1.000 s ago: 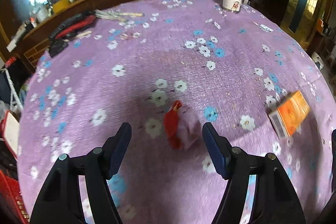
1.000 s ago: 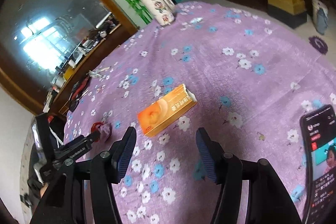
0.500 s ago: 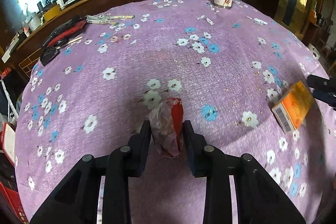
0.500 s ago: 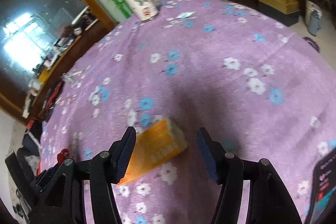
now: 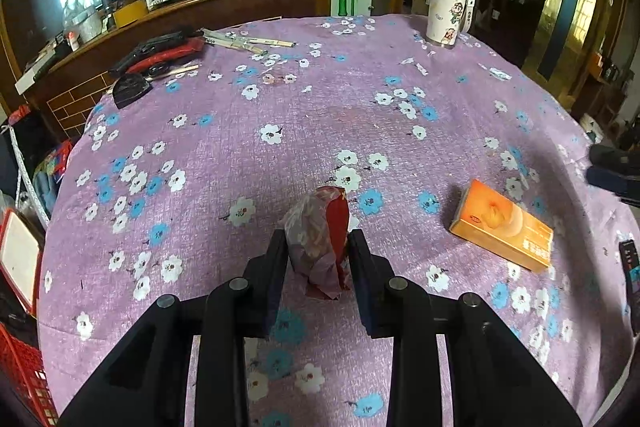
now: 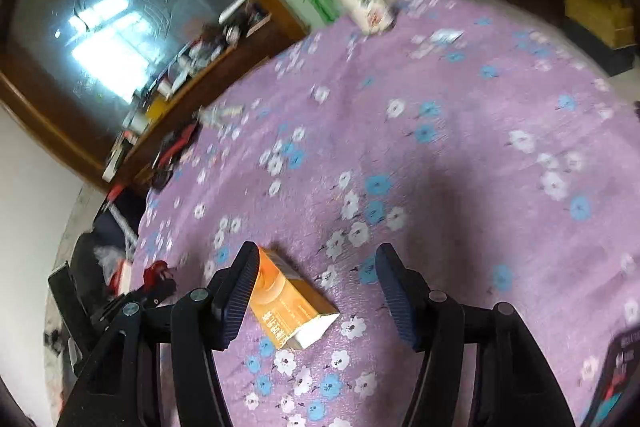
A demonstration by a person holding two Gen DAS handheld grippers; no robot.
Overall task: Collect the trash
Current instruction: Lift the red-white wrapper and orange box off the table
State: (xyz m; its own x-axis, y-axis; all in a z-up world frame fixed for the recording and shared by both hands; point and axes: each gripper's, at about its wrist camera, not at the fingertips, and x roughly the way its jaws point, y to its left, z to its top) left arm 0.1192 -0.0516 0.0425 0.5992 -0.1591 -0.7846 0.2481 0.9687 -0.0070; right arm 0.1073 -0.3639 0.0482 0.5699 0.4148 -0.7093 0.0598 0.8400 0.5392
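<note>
My left gripper is shut on a crumpled red and clear wrapper, held at the purple flowered tablecloth. An orange carton lies flat to its right. In the right wrist view my right gripper is open, its jaws spread around the orange carton, which lies nearer the left finger. The right gripper's fingertips show at the right edge of the left wrist view. The left gripper with the red wrapper shows far left in the right wrist view.
A white lidded cup stands at the table's far edge. Black and red tools and chopsticks lie at the far left. A phone lies at the right table edge. A red crate is beside the table, lower left.
My left gripper closed on the red wrapper. My right gripper moved forward and down until its open jaws came around the orange carton.
</note>
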